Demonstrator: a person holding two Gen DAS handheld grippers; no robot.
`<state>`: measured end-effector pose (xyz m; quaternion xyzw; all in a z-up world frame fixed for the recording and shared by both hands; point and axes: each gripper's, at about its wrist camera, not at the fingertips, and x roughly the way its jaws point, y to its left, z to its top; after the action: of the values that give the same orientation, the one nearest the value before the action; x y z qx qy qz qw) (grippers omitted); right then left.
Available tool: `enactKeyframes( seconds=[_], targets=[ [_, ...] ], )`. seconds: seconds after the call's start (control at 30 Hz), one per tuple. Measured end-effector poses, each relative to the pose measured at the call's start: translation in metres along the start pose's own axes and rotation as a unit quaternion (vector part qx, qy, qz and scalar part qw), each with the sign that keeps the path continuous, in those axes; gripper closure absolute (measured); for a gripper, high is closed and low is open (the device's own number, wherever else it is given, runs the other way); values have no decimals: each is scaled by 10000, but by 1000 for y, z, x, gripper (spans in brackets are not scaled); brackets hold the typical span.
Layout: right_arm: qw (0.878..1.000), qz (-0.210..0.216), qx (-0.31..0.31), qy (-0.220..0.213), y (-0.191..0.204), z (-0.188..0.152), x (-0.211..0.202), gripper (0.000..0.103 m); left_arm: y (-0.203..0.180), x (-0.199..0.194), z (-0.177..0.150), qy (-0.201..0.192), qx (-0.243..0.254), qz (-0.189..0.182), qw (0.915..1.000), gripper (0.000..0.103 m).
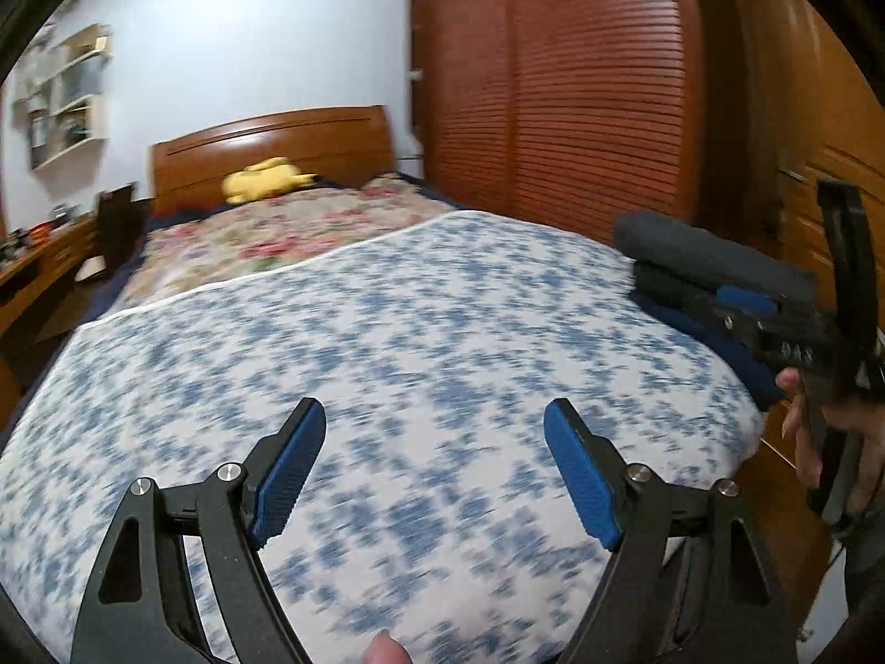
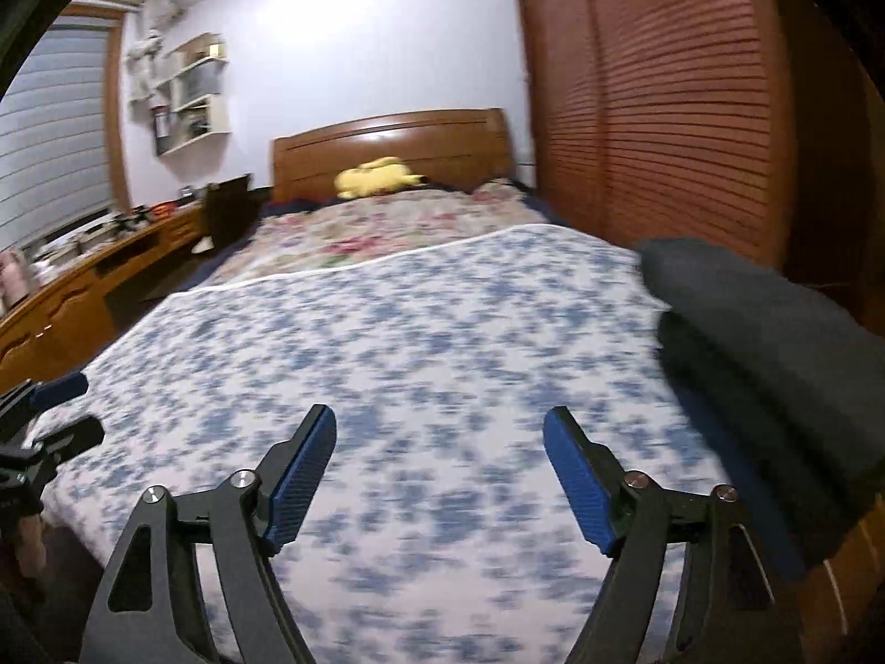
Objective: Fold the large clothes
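Left wrist view: the left claw (image 1: 434,431), jaws apart and empty, hovers over a blue-patterned bed (image 1: 387,332). The dark folded clothes (image 1: 713,265) lie far right at the bed's edge, long axis running away from the camera.

Right wrist view: the right claw (image 2: 440,437), also apart and empty, is nearer the soft, thick stack.

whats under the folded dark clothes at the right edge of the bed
The folded dark clothes rest on a dark blue sheet at the edge of the blue-and-white patterned cover. What lies directly beneath the stack is hidden.
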<state>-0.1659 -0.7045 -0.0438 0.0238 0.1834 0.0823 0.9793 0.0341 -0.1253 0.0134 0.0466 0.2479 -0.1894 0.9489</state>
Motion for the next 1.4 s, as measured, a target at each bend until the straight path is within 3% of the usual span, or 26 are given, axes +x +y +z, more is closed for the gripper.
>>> enactKeyframes(
  seconds=[0.27,0.53,1.4],
  targets=[
    [9967,731,-271,-213,85,-21,-1,19,57,-47,-27,-38,-384,853,9956,21],
    [9936,1047,-357,-231,109,-37,7,19,84,-81,-47,-154,-615,1362,9886,21],
    [9945,963,-346,-214,113,-35,2,19,99,-94,-55,-410,-875,1354,9861,21]
  ],
)
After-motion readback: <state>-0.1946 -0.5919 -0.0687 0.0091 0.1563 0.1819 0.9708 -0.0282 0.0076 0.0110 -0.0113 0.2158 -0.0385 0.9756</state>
